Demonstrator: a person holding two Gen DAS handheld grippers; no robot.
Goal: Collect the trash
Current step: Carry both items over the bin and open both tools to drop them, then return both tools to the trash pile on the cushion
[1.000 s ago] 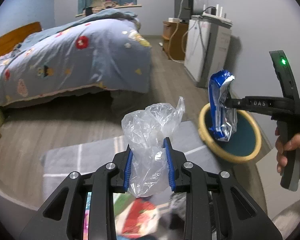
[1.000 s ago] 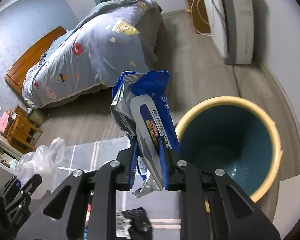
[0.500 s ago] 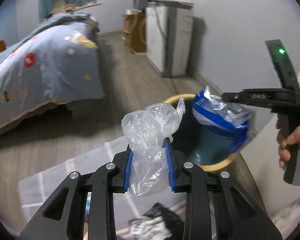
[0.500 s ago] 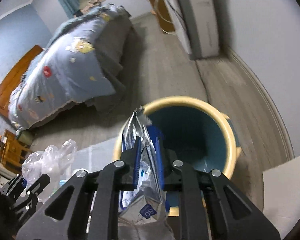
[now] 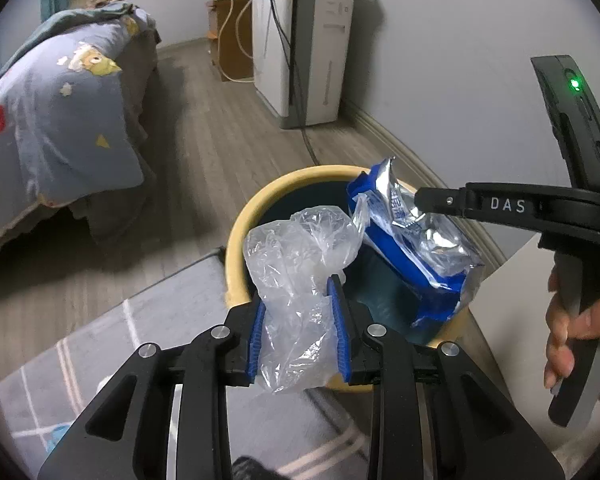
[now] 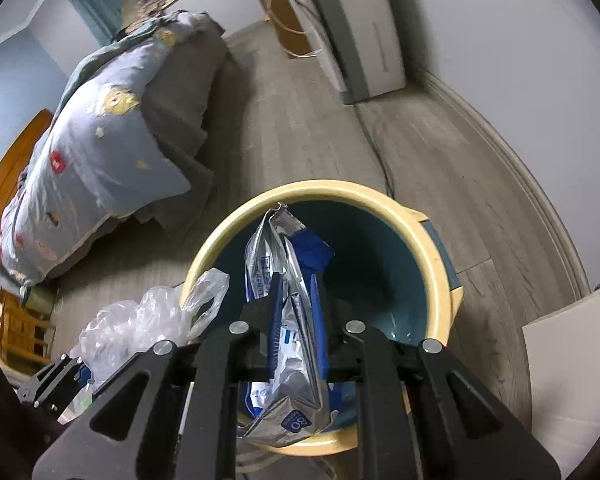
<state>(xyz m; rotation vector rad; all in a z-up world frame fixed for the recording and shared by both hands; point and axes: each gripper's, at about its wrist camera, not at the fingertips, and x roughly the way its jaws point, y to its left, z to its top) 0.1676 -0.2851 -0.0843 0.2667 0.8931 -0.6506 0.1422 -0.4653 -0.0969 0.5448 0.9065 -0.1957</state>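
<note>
While your left gripper (image 5: 300, 320) pinches the clear bag (image 5: 300, 272) between its blue pads just short of the bin's (image 5: 240, 240) near rim, your right gripper (image 6: 296, 316) clamps the blue wrapper (image 6: 288, 280), its jaws having just been closing on it, straight above the bin's mouth. Only the left view shows your hand (image 5: 580, 332) on the right handle and the wrapper hanging free over the bin. Only the right view looks down inside the teal wall, with the bag off to its left.
</note>
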